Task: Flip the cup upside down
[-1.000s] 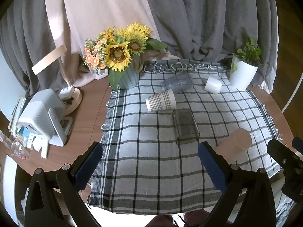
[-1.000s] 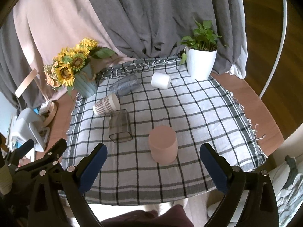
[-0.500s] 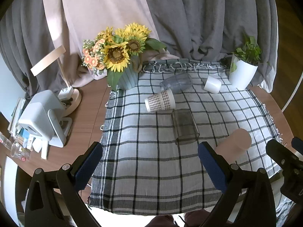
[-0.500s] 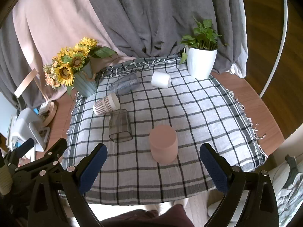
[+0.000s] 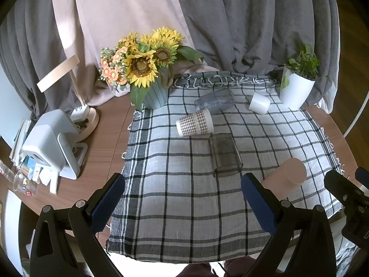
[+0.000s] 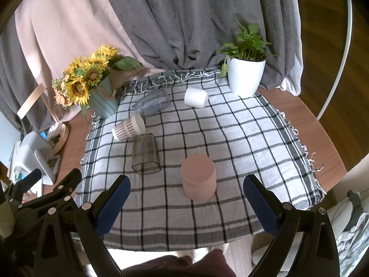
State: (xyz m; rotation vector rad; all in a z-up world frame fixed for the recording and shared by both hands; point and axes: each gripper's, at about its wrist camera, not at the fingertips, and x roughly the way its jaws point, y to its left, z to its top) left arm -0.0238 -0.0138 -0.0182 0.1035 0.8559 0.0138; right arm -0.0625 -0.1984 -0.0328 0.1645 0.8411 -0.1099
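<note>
Pink cup (image 6: 198, 177): plain, opaque, straight-walled, standing with a closed flat face upward, near the front middle of the checked cloth (image 6: 242, 143). Whether that face is its base cannot be told. Judged light and rigid, matte wall, moderate grip; likely to tip or skid on loose cloth if nudged off-centre. Best hold: across the side wall at mid-height, tongs from 3 and 9 o'clock, leaving room to roll the wrist.

Right tongs (image 6: 185, 205): spread wide, empty, just short of the pink cup, which sits centred between the blue pads. Left tongs (image 5: 182, 204): also spread wide and empty, aimed at bare cloth; pink cup (image 5: 286, 177) lies at their 3 o'clock.

Neighbours: smoky clear tumbler (image 6: 145, 154) on its side at 10 o'clock of the pink cup, near but apart. Checked paper cup (image 6: 129, 127) and clear bottle (image 6: 152, 103), both lying down, farther out at 11 o'clock. White cup (image 6: 196, 97) tipped over at 12 o'clock, well apart.

Room: open cloth at 1 to 4 o'clock; the cloth's front edge overhangs the worktop (image 6: 306, 115) near 6 o'clock, so a lift upward and rightward looks safest. Sunflower vase (image 6: 102, 98) and potted plant (image 6: 246, 76) stand at the far corners.
</note>
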